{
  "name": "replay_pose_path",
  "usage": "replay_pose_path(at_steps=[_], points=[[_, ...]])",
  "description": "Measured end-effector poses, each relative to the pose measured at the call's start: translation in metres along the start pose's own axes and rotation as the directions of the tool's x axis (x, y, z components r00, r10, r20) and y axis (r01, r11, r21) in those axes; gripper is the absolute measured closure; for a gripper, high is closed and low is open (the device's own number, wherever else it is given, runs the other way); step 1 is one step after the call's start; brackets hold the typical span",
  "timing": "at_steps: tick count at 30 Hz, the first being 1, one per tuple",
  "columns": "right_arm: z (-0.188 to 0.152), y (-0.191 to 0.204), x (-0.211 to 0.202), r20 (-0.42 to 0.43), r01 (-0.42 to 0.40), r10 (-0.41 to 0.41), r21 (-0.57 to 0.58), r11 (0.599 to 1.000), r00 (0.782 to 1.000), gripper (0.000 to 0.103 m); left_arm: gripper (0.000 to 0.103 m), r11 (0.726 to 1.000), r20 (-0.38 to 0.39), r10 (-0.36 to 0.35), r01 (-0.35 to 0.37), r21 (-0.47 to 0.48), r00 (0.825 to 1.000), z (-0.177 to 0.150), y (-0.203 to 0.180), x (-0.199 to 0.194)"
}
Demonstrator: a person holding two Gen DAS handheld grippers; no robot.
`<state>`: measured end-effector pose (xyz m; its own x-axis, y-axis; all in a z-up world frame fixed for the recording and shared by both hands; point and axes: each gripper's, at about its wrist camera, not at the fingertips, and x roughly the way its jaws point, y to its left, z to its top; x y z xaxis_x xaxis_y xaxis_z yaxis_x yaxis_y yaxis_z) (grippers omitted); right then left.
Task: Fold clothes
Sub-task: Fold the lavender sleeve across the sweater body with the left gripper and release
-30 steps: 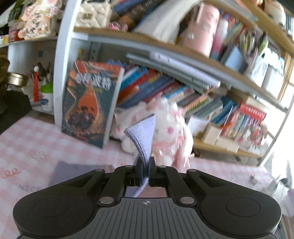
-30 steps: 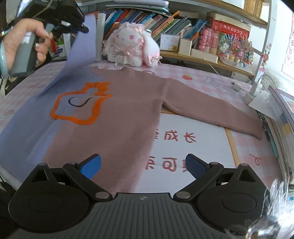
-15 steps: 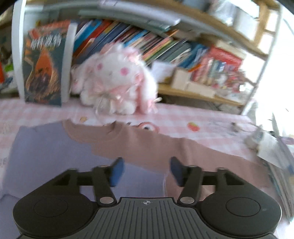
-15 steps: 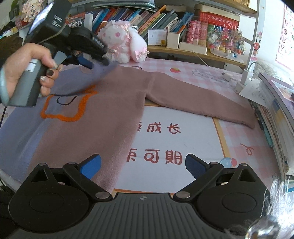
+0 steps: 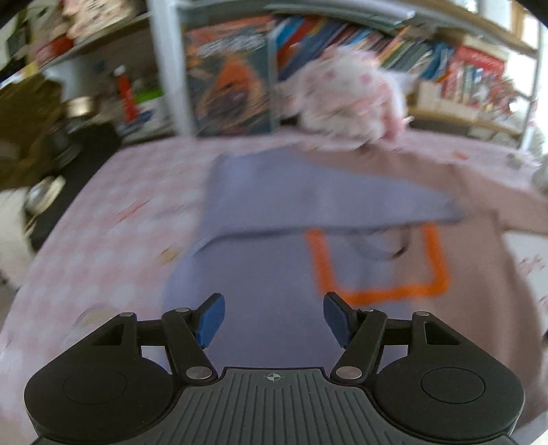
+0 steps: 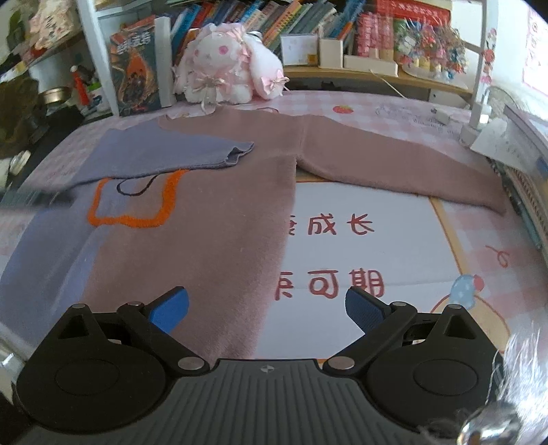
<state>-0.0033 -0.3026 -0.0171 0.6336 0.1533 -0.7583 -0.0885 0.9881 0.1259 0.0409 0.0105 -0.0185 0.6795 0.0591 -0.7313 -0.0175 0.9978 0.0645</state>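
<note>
Bookshelves [image 6: 260, 24] crammed with colourful books run along the back, and a pink-and-white plush rabbit [image 6: 222, 68] sits at their foot on the pink checked surface [image 6: 394, 106]. Beside it a book with a dark orange-and-teal cover [image 6: 137, 75] leans upright against a white shelf post.

Spread flat across the surface lies the sweater [image 6: 219, 212], mauve-pink on one half and lavender on the other, with an orange outlined shape [image 6: 133, 205] stitched on the chest. Its lavender sleeve [image 6: 164, 157] is folded across the body, the cuff resting near the middle of the chest and covering the upper edge of the orange outline. The mauve sleeve [image 6: 404, 164] stretches out straight to the other side, lying over a white mat printed with red characters [image 6: 346, 253].

The left tongs [image 5: 272, 318] stand open above the lavender part of the sweater with nothing between their blue pads [image 5: 210, 318]; this view is blurred. The right tongs [image 6: 267, 308] are also spread wide and empty, poised over the sweater's lower hem where it meets the mat.
</note>
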Motion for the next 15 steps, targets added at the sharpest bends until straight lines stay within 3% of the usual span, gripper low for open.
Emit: replay_pose_path(at_steps=[3, 7, 11, 15], points=[[0.004, 0.0, 0.002, -0.005, 0.025, -0.025, 0.065, 0.998, 1.0, 0.004, 0.038, 0.998, -0.021, 0.034, -0.035, -0.052, 0.999, -0.014, 0.026, -0.001], [0.004, -0.005, 0.005, -0.029, 0.045, -0.041, 0.159, 0.986, 0.999, 0.007, 0.038, 0.992, -0.05, 0.009, -0.015, -0.128, 0.999, -0.024, 0.052, 0.002], [0.0, -0.001, 0.004, -0.041, 0.084, -0.077, 0.204, 0.975, 0.996, 0.007, 0.038, 0.991, -0.055, -0.017, 0.01, -0.135, 0.998, -0.028, 0.064, 0.007], [-0.007, 0.005, 0.004, -0.055, 0.102, -0.093, 0.219, 0.97, 0.994, 0.017, 0.038, 0.991, -0.075, -0.043, 0.033, -0.13, 0.996, -0.031, 0.068, 0.016]])
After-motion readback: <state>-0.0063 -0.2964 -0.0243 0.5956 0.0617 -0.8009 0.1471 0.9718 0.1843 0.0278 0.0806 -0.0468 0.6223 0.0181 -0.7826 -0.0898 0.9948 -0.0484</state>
